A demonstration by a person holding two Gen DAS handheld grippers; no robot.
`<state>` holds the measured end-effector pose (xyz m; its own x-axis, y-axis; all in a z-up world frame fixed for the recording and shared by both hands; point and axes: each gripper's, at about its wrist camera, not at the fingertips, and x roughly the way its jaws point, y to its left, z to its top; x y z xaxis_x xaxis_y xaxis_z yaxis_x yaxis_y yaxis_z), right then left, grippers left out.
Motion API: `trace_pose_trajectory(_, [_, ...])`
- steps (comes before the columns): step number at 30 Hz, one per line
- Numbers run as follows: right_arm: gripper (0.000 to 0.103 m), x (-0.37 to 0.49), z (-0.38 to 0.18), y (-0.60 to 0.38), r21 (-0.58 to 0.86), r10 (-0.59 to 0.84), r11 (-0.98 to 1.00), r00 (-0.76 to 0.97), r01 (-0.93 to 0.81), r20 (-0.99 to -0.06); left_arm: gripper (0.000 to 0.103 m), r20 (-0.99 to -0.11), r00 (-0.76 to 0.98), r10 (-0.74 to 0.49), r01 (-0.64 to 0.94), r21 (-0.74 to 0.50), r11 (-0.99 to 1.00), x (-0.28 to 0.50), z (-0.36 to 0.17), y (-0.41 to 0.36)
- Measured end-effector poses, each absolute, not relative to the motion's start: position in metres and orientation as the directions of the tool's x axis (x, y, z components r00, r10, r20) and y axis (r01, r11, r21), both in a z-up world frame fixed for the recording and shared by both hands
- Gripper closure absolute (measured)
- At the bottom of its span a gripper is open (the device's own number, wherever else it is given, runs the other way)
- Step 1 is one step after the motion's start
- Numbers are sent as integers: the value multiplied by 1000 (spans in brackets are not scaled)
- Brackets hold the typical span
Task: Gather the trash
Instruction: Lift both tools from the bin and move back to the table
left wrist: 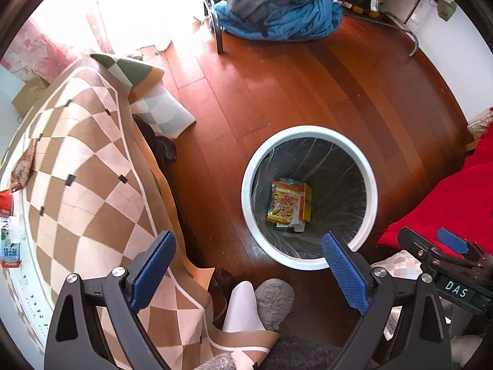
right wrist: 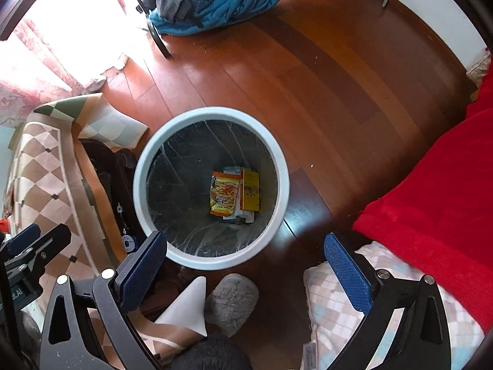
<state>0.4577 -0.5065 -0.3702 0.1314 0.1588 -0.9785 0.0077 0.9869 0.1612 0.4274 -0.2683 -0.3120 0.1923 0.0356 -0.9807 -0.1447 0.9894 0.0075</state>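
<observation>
A round white trash bin (left wrist: 309, 265) with a clear liner stands on the wooden floor; it also shows in the right wrist view (right wrist: 212, 262). Inside lie a yellow-orange snack wrapper (left wrist: 283, 202) (right wrist: 224, 195), a yellow box (left wrist: 305, 203) (right wrist: 250, 193) and some paper scraps. My left gripper (left wrist: 248, 273) is open and empty, above the floor beside the bin's near rim. My right gripper (right wrist: 245, 269) is open and empty over the bin's near rim. More wrappers (left wrist: 10, 197) lie on the checkered table at the far left. The right gripper shows at the edge of the left wrist view (left wrist: 443, 252).
A table under a brown checkered cloth (left wrist: 80, 166) stands left of the bin. A red blanket (right wrist: 437, 191) covers furniture at the right. A blue and grey clothes pile (left wrist: 277, 9) lies at the back. A grey slipper (right wrist: 231, 302) and a leg are near the bin.
</observation>
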Motion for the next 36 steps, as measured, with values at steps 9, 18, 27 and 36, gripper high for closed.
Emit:
trace_pose_trajectory(9, [0,433,-286,-511,155,143,988,257,26,-956,6,-949,312,50,-138,6,990,398,-242,-268])
trace_pose_trajectory(18, [0,396,-206,-503,181,154,983,387,35,-909,6,-897,433,85,-159,16,987,351,-169,-250])
trace_pose_trajectory(27, [0,333,-152,-451,264,266,963,410,-63,-872,6,-890,434,141,-254,29,967,269,-149,-184])
trace_pose_trajectory(36, [0,252,-209,-301,301,369,901,186,-313,-911,6,-935,199,294,-452,178,874,137,-219,-52])
